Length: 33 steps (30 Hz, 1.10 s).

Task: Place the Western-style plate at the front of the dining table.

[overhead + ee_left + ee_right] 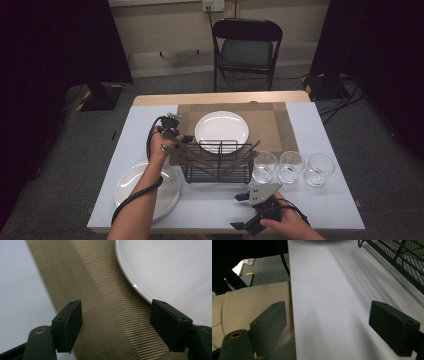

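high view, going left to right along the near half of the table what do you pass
plate → black wire rack → first glass → second glass → third glass

Three clear drinking glasses (292, 167) stand in a row at centre right of the high view, just right of the black wire dish rack (217, 162). A second white plate (148, 190) lies lower left on the bench (330, 200). A black folding chair (246, 50) stands at top centre.
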Motion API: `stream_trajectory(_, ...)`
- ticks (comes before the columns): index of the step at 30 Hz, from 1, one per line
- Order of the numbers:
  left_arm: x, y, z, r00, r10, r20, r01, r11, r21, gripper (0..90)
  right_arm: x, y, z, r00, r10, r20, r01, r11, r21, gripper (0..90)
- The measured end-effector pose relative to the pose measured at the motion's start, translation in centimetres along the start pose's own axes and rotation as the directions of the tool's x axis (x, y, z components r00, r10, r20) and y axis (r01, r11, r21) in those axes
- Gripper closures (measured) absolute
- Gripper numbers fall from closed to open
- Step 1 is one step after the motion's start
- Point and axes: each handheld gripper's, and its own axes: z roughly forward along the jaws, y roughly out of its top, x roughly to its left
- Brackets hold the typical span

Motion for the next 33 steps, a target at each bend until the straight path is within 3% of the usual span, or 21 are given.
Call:
stream_trajectory(2,-0.1,0.0,0.2,0.9995,0.024,-0.019,-0.024,0.9996,0.012,25.0,0.0,0.0,0.0,1.0000,-0.001,0.001,0.001,1.0000,0.000,13.7)
stream_trajectory(5,-0.4,0.2,0.7,0.9993,0.018,-0.034,-0.018,0.9998,0.010,25.0,0.1,0.0,0.0,1.0000,0.000,0.003,0.000,1.0000,-0.001,13.7)
stream_trajectory(7,-0.6,0.4,1.1,0.9976,0.041,-0.056,-0.040,0.9988,0.029,25.0,0.1,0.0,0.0,1.0000,0.000,0.003,0.000,1.0000,-0.003,13.7)
stream_trajectory(13,-0.9,0.6,2.0,0.9957,0.049,-0.078,-0.047,0.9983,0.035,26.3,0.0,0.1,-0.2,1.0000,0.002,0.009,-0.002,0.9999,-0.011,13.7)
stream_trajectory(15,-0.9,0.7,2.0,0.9943,0.079,-0.071,-0.076,0.9960,0.047,27.7,0.0,0.0,-0.3,1.0000,0.002,0.007,-0.002,0.9999,-0.010,13.7)
stream_trajectory(17,-1.1,0.6,2.2,0.9953,0.073,-0.063,-0.071,0.9969,0.032,27.7,-0.1,0.0,-0.3,1.0000,0.003,0.009,-0.002,0.9999,-0.010,13.7)
stream_trajectory(23,-1.8,1.3,2.8,0.9907,0.125,-0.053,-0.124,0.9918,0.032,27.9,-0.1,0.0,-0.3,1.0000,0.004,0.009,-0.004,0.9999,-0.013,13.7)
stream_trajectory(24,-2.0,1.4,3.0,0.9921,0.114,-0.053,-0.113,0.9933,0.024,27.8,-0.1,0.0,-0.3,1.0000,0.003,0.009,-0.003,0.9999,-0.013,13.7)
stream_trajectory(26,-2.2,1.8,3.3,0.9893,0.142,-0.033,-0.141,0.9894,0.032,27.9,-0.1,0.0,-0.4,0.9999,0.006,0.009,-0.006,0.9999,-0.016,13.7)
stream_trajectory(27,-2.5,1.9,3.5,0.9908,0.133,-0.024,-0.132,0.9910,0.022,27.9,-0.1,0.0,-0.4,0.9999,0.007,0.009,-0.007,0.9998,-0.016,13.7)
stream_trajectory(30,-3.1,2.3,4.0,0.9871,0.160,-0.005,-0.160,0.9869,0.024,27.6,-0.2,0.0,-0.4,0.9999,0.009,0.010,-0.009,0.9998,-0.017,13.7)
stream_trajectory(33,-3.1,2.3,4.1,0.9895,0.142,0.028,-0.142,0.9898,0.009,24.7,-0.2,-0.1,-0.4,0.9999,0.013,0.009,-0.013,0.9998,-0.012,13.7)
